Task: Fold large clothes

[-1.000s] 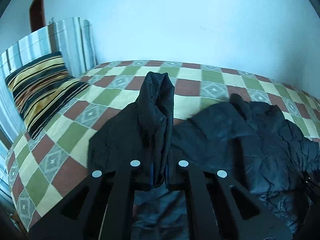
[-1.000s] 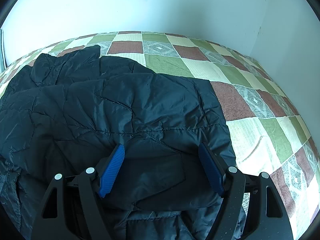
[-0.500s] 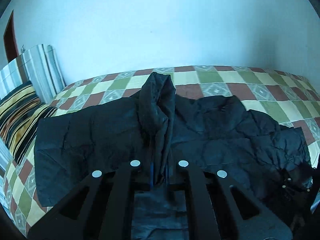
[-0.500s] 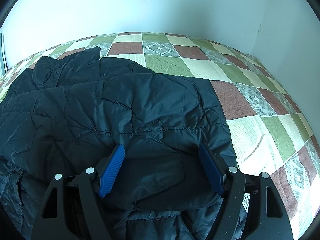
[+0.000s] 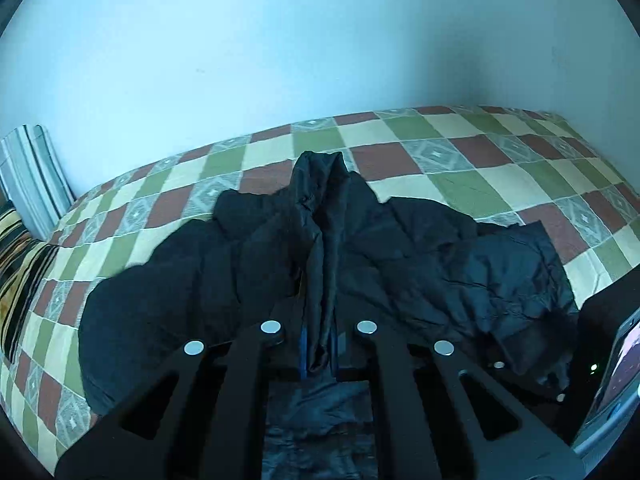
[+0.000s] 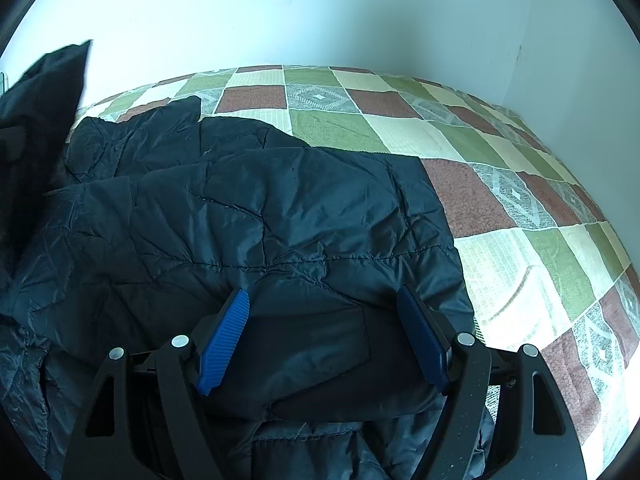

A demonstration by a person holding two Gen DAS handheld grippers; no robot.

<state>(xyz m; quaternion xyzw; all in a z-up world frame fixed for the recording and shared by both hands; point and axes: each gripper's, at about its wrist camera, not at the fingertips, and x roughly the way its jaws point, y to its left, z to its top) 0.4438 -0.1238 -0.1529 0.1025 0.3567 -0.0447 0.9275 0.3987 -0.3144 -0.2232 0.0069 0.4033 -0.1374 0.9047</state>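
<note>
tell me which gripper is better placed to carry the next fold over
Left. The left gripper is shut on a raised bunch of the black jacket, ready to carry it across. The right gripper is open, its blue pads straddling flat fabric on the checkered bedspread.

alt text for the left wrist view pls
The left gripper is shut on a bunched fold of a dark jacket, lifting it above a checkered bedspread. A striped pillow sits at the left edge.
</note>
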